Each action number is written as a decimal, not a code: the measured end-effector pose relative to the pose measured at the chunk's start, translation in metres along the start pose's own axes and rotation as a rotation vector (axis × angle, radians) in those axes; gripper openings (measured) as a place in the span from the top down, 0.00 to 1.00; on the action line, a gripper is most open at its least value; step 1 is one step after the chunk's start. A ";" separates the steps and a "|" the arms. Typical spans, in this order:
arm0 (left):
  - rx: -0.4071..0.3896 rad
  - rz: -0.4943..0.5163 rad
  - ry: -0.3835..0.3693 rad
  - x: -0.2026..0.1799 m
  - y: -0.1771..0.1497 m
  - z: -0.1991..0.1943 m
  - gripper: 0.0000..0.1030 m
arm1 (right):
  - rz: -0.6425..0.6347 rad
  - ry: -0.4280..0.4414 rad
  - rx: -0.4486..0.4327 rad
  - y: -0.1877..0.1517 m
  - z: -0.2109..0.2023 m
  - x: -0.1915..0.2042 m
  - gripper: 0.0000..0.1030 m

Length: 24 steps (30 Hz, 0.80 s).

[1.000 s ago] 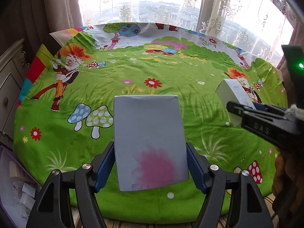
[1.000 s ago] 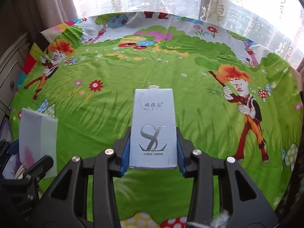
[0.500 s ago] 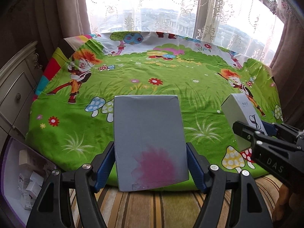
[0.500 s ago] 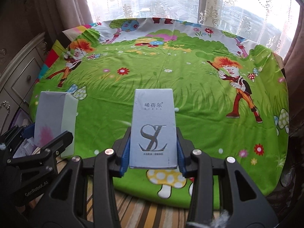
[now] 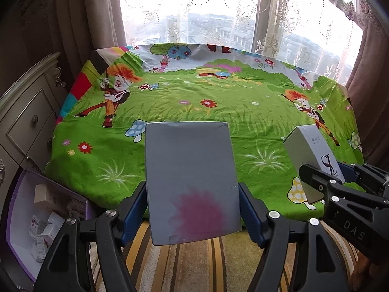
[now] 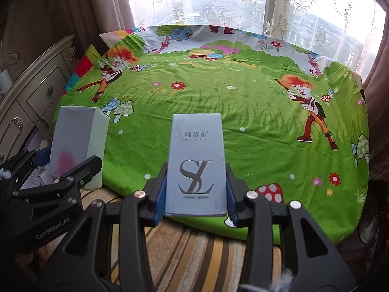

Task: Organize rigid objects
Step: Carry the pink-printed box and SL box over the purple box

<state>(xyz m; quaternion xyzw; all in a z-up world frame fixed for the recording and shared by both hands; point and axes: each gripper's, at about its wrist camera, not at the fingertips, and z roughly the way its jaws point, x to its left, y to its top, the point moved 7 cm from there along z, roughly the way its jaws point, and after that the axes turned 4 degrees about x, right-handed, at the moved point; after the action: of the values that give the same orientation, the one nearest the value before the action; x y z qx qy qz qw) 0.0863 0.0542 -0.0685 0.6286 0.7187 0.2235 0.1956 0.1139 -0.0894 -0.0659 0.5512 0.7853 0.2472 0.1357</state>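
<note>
Your left tongs [image 5: 193, 209] are clamped partway open on a wide grey box with a pink smudge [image 5: 190, 180], its blue pads pressed to both sides, and you hold it in the air above the striped rug [image 5: 199, 262] at the near edge of the bed with the green cartoon sheet [image 5: 184, 112]. Your right tongs [image 6: 194, 194] grip a narrower grey box with a printed logo [image 6: 197, 168] just the same, held up beside the first one. Down at the left, on the floor by the drawers [image 5: 26, 121], an open purple-edged box [image 5: 17, 209] holds several small cartons.
</note>
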 end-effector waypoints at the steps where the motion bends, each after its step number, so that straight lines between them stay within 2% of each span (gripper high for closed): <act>1: 0.000 -0.003 0.003 0.002 -0.001 -0.001 0.30 | 0.000 0.004 0.002 -0.001 0.000 0.001 0.56; 11: 0.000 -0.032 0.038 0.027 -0.007 -0.009 0.30 | -0.021 0.036 0.010 -0.003 -0.003 0.017 0.56; 24: 0.008 -0.098 0.105 0.078 -0.020 -0.016 0.30 | -0.087 0.085 0.028 0.000 -0.003 0.054 0.56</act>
<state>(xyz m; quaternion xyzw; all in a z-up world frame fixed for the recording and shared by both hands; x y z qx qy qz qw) 0.0506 0.1281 -0.0673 0.5807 0.7589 0.2436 0.1658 0.0927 -0.0403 -0.0601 0.5071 0.8170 0.2534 0.1050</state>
